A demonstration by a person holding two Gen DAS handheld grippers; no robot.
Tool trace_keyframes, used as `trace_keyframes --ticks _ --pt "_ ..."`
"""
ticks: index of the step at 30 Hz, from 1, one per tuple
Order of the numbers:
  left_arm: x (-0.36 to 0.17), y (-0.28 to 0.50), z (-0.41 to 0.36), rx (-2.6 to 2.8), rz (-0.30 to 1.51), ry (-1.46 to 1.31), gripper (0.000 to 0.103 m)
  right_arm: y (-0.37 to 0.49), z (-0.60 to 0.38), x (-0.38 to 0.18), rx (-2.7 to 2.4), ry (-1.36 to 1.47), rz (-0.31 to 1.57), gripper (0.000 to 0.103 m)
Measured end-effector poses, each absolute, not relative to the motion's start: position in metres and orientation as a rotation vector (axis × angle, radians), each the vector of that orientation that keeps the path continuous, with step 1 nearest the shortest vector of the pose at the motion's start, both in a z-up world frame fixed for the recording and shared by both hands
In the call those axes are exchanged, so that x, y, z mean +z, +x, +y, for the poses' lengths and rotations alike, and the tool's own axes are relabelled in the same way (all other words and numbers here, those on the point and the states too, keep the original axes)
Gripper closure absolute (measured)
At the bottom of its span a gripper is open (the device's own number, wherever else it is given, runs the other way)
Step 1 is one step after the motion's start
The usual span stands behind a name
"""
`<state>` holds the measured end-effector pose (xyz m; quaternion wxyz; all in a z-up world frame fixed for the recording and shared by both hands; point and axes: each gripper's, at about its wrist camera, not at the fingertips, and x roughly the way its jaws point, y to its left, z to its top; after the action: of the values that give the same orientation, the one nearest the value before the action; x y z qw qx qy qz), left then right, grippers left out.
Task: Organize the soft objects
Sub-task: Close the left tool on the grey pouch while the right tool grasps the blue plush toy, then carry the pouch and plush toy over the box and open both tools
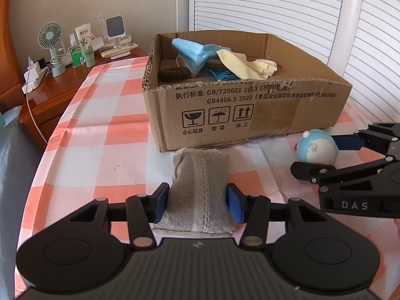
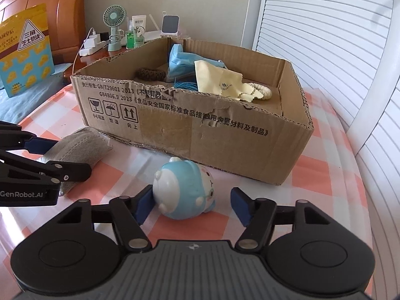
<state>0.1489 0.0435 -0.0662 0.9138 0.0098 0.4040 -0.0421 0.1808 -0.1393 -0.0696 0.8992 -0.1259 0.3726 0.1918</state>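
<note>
A grey fabric pouch [image 1: 200,175] lies on the checked tablecloth just in front of the cardboard box [image 1: 250,115]. My left gripper [image 1: 198,203] is shut on it, both blue pads pressing its sides. A round blue-and-white plush toy [image 2: 182,190] rests between the fingers of my right gripper [image 2: 191,206]. The left pad touches the toy while the right pad stands apart from it, so that gripper is open. Inside the box [image 2: 200,135] are a blue face mask [image 2: 180,62], a yellow cloth [image 2: 217,80], a dark hair tie [image 2: 150,73] and a cream scrunchie [image 2: 262,91].
A wooden nightstand [image 1: 50,95] at the left carries a small green fan [image 1: 51,40], bottles and a power strip. A yellow snack bag [image 2: 25,50] stands on the bed at far left. White shutters [image 2: 325,37] rise behind and to the right of the table.
</note>
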Motion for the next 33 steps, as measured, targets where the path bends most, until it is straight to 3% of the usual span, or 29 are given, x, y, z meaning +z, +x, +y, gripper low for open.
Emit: trace_keyframes --ticks 3,13,33 --pt "-0.066 0.149 0.043 -0.087 0.833 0.024 0.052 0.179 -0.138 -0.068 0.4 -0.26 0.772 0.048" --pt "-0.06 0.146 0.039 -0.102 0.831 0.059 0.068 0.171 -0.146 -0.059 0.406 -0.236 0.767 0.049" --pt "-0.001 0.129 0.038 -0.265 0.792 0.106 0.07 0.132 -0.174 -0.018 0.427 -0.267 0.693 0.05"
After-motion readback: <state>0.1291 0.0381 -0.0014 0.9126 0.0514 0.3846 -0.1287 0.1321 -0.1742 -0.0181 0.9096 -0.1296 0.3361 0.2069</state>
